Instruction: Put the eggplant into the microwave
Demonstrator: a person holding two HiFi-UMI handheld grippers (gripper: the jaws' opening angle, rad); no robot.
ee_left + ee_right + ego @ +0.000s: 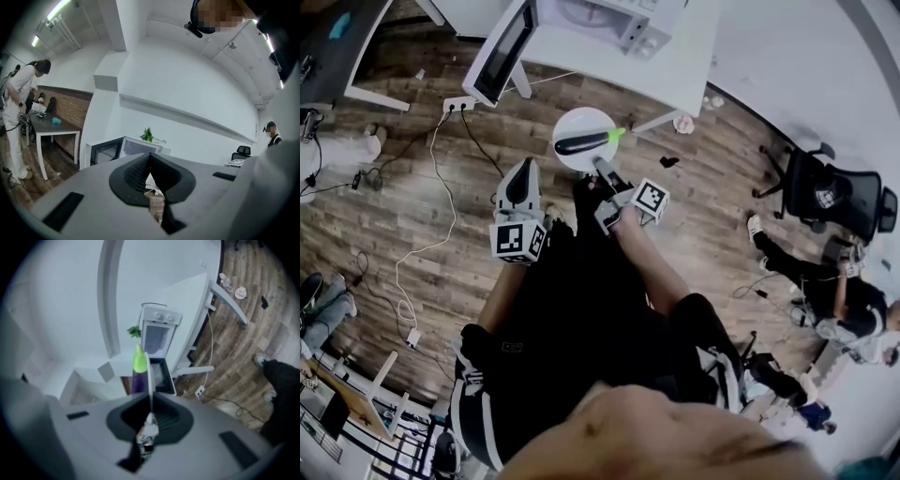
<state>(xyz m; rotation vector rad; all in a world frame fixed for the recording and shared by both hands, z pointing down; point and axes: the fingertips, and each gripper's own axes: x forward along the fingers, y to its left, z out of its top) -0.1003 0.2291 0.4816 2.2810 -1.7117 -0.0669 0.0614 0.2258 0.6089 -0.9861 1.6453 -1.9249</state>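
The microwave point(609, 14) stands at 12 o'clock on a white tabletop point(694, 56) with its door point(502, 47) swung open, a power strip point(457, 103) lies on the wooden floor point(412, 206), and an office chair point(825, 192) sits at 3 o'clock. The head view shows the eggplant point(579, 143) lying on a white plate point(581, 120) held short of the tabletop, its long axis running 9 to 3 and its green stem toward 2. The right gripper view shows that plate edge-on, the right gripper point(150, 420) fingers pinching its rim, while the left gripper point(151, 161) fingers are pressed together, empty.

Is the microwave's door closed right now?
No, the door of the microwave stands swung wide open, away from the oven's front.
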